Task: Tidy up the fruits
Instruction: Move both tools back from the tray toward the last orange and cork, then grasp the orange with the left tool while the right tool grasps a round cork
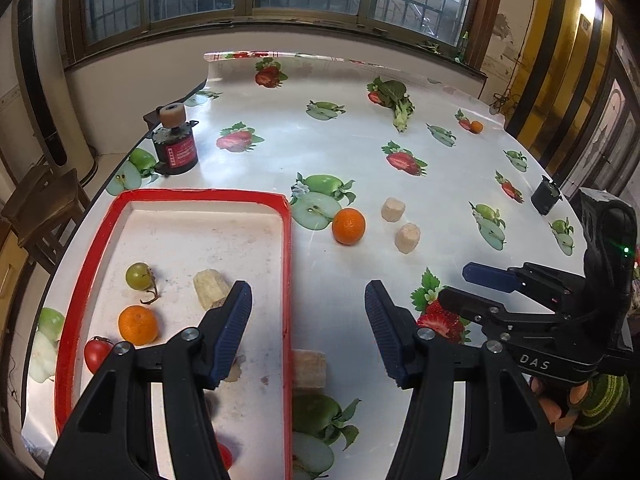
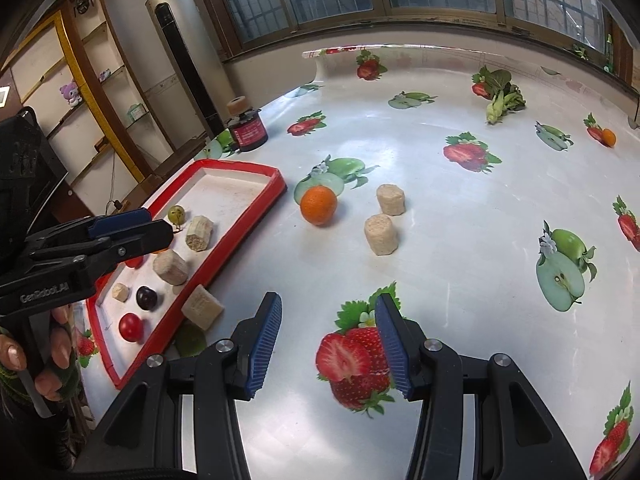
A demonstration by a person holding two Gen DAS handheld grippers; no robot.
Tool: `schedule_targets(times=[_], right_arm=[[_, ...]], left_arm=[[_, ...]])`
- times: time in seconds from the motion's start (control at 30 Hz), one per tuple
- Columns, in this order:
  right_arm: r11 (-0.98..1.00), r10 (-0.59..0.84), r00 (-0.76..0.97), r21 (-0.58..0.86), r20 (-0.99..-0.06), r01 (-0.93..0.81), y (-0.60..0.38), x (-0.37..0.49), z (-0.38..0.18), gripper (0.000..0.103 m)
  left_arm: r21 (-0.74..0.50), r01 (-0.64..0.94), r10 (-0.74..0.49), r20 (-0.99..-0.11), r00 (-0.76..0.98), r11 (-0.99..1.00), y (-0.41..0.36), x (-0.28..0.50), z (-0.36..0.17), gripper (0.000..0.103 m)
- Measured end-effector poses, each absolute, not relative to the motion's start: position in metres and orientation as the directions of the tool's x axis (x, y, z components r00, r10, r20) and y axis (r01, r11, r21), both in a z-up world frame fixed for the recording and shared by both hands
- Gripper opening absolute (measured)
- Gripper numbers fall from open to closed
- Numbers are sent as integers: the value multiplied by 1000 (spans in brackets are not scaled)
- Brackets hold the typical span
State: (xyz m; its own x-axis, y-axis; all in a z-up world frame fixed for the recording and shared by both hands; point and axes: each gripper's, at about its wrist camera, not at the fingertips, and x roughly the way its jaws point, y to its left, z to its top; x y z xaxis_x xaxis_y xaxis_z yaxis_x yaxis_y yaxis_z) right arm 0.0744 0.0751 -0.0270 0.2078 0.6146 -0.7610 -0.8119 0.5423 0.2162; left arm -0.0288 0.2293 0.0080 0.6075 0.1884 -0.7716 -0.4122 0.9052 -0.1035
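A red-rimmed white tray [image 1: 286,240] [image 2: 256,204] lies at the table's left. In it are a green grape [image 1: 138,276] [image 2: 176,213], an orange [image 1: 138,325], red tomatoes [image 1: 96,354] [image 2: 131,327], a dark plum [image 2: 147,297] and beige chunks [image 1: 210,289] [image 2: 199,233]. A loose orange [image 1: 349,226] [image 2: 319,205] sits on the table right of the tray. A small orange [image 1: 476,127] [image 2: 608,137] lies far right. My left gripper [image 1: 308,320] is open and empty over the tray's right rim. My right gripper [image 2: 328,340] is open and empty above the table.
Two beige cylinders [image 1: 407,237] [image 2: 381,234] stand right of the loose orange, another [image 1: 309,369] [image 2: 202,312] beside the tray rim. A black-red jar [image 1: 176,148] [image 2: 247,130] stands far left. Leafy greens [image 1: 396,100] [image 2: 500,92] lie at the back. A dark cup [image 1: 545,196] sits at the right edge.
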Motion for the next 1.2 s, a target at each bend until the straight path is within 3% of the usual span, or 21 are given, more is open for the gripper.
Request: schedule_targets(times=[0.4, 0.47, 0.5, 0.53, 1.0, 1.07, 1.1, 1.13, 1.2], right_arm=[[581, 551, 274, 127, -788, -804, 126, 115, -56, 49], [593, 529, 293, 100, -796, -799, 134, 122, -62, 42], [594, 525, 288, 103, -801, -798, 134, 125, -66, 27], [591, 537, 281, 116, -796, -798, 132, 127, -65, 26], [636, 622, 312, 231, -718, -736, 41, 133, -29, 26], [631, 629, 308, 237, -714, -739, 39, 131, -26, 26], [629, 630, 308, 236, -713, -740, 39, 130, -26, 26], [628, 632, 307, 238, -711, -741, 38, 128, -25, 26], [624, 637, 304, 243, -708, -743, 38, 125, -24, 26]], left_arm=[[-104, -364, 139, -801, 582, 926, 223, 14, -6, 58], [-106, -356, 128, -809, 574, 928, 221, 24, -11, 58], [-106, -351, 122, -813, 569, 930, 220, 29, -13, 58], [-107, -346, 116, -816, 566, 932, 218, 35, -16, 58], [10, -344, 182, -864, 470, 939, 218, 110, -62, 57], [22, -351, 196, -861, 470, 936, 220, 111, -64, 50], [31, -352, 206, -857, 472, 936, 220, 110, -64, 37], [33, -351, 208, -855, 474, 936, 221, 108, -62, 32], [-12, -346, 168, -858, 486, 938, 224, 105, -61, 32]])
